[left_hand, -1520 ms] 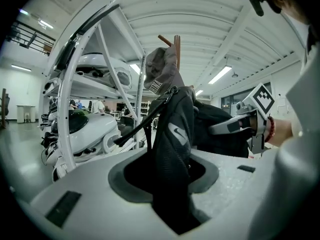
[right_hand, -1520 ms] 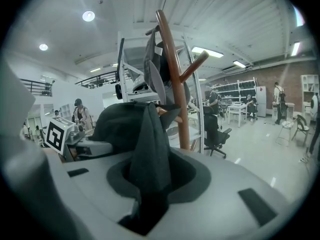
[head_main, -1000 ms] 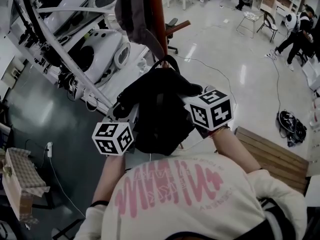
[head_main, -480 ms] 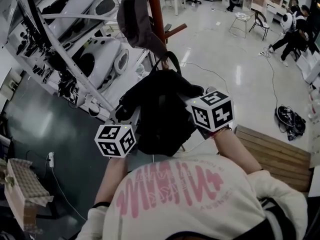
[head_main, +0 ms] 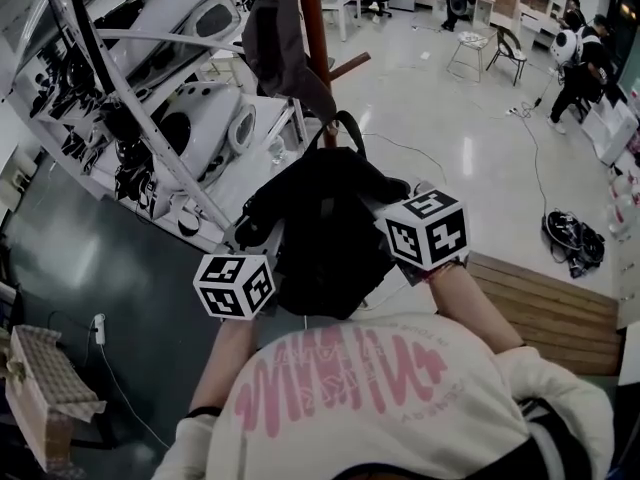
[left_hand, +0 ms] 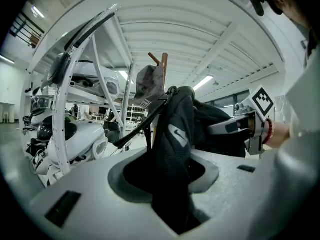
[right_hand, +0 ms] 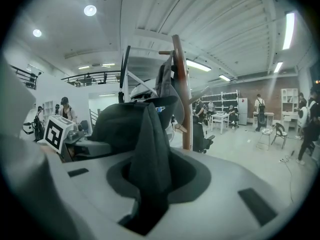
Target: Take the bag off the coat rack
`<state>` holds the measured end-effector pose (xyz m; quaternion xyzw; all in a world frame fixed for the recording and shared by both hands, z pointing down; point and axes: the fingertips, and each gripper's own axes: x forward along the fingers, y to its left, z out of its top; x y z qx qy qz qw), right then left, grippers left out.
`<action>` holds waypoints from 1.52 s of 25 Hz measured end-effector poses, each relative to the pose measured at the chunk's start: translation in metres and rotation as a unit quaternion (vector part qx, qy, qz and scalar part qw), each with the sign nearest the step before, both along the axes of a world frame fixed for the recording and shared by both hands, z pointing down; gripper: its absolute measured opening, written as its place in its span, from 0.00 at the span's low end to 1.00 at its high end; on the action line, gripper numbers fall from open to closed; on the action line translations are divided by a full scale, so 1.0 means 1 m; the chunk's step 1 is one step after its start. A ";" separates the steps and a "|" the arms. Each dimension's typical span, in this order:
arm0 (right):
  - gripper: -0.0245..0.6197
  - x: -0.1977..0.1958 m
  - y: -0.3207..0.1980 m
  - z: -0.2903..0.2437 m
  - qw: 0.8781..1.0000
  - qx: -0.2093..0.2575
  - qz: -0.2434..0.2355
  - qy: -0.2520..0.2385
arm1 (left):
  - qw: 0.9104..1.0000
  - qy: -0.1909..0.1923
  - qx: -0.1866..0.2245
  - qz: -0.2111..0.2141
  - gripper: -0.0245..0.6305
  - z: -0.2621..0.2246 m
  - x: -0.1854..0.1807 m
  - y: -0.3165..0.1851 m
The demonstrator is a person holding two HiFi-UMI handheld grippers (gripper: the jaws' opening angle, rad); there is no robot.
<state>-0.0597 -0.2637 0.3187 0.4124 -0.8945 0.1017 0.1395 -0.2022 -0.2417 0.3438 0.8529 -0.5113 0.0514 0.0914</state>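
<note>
The left tool [left_hand: 172, 204] and right tool [right_hand: 147, 204] each clamp a fold of the black bag [head_main: 325, 233], held between them with the coat rack [head_main: 313, 28] at 12 o'clock. Its top loop [head_main: 341, 121] could catch a peg [head_main: 350, 65], tipping the rack or pulling fabric from either grip.

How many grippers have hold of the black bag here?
2. The left gripper clamps a fold on the bag's left side; the right gripper clamps a fold on its right side.

Head view: coat rack [head_main: 312, 28] top was cut off by the upper edge, its base hidden behind bag [head_main: 325, 228]. Distant people [head_main: 580, 58] were too small to detail.
</note>
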 end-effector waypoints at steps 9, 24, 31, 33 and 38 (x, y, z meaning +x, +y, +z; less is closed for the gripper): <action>0.19 -0.004 0.032 0.005 1.000 -0.008 0.009 0.005 | 1.000 0.006 -0.005 0.011 0.25 0.004 -0.005 0.030; 0.19 -0.024 0.077 0.024 0.999 -0.033 0.020 0.017 | 0.999 0.017 -0.028 0.023 0.25 0.026 -0.024 0.073; 0.19 -0.028 0.091 0.048 0.998 -0.060 0.019 0.031 | 0.998 0.032 -0.058 0.019 0.25 0.052 -0.025 0.089; 0.19 -0.028 0.095 0.056 0.997 -0.067 0.018 0.034 | 0.997 0.036 -0.067 0.017 0.25 0.061 -0.026 0.094; 0.19 -0.029 0.101 0.071 0.996 -0.082 0.016 0.038 | 0.996 0.040 -0.080 0.014 0.25 0.077 -0.026 0.102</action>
